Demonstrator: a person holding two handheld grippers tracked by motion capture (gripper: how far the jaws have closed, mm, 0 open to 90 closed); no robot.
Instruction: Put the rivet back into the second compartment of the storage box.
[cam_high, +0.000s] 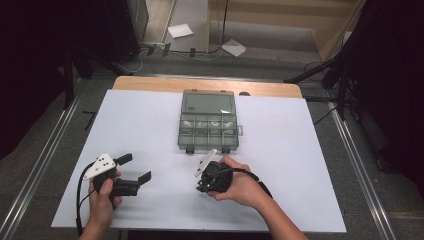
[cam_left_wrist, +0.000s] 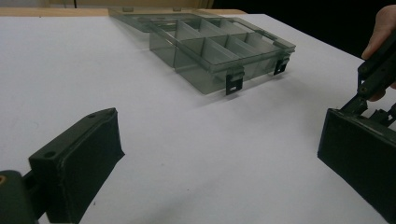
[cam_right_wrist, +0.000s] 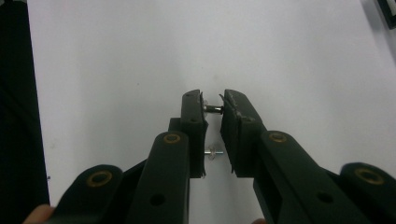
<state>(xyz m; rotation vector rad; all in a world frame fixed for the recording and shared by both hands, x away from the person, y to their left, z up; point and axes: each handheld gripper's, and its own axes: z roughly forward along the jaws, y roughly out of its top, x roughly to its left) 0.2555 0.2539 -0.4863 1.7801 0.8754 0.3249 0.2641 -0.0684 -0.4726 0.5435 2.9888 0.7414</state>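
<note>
Screw-sorting looks to be the job, and I read the step in hand as carrying a picked screw to the box.

Going left to right: my left gripper (cam_high: 135, 167) sits near the front-left corner of the bench (cam_high: 300, 200), jaws spread wide with nothing between them, pads clear of everything. In the left gripper view its pads (cam_left_wrist: 79, 168) frame bare white surface, with the box (cam_left_wrist: 219, 51) beyond.

The box (cam_high: 208, 131) stands at the middle of the bench toward the back edge, lid laid open behind it, its row of compartments showing pale contents I cannot make out.

My right gripper (cam_high: 207, 182) is just in front of the box, near the front edge and pointed down. In the right gripper view its jaws stand nearly closed, pinching a small screw (cam_right_wrist: 214, 109) at the tips, held crosswise between the pads. A second screw (cam_right_wrist: 212, 153) lies loose on the bench below, seen through the gap.

Next move, as I judge it: lift the right gripper, swing it over the proper compartment, hold the pinch firm until the tips are over that cell, then ease open. The screw is tiny, so a loose grip risks dropping it short.
</note>
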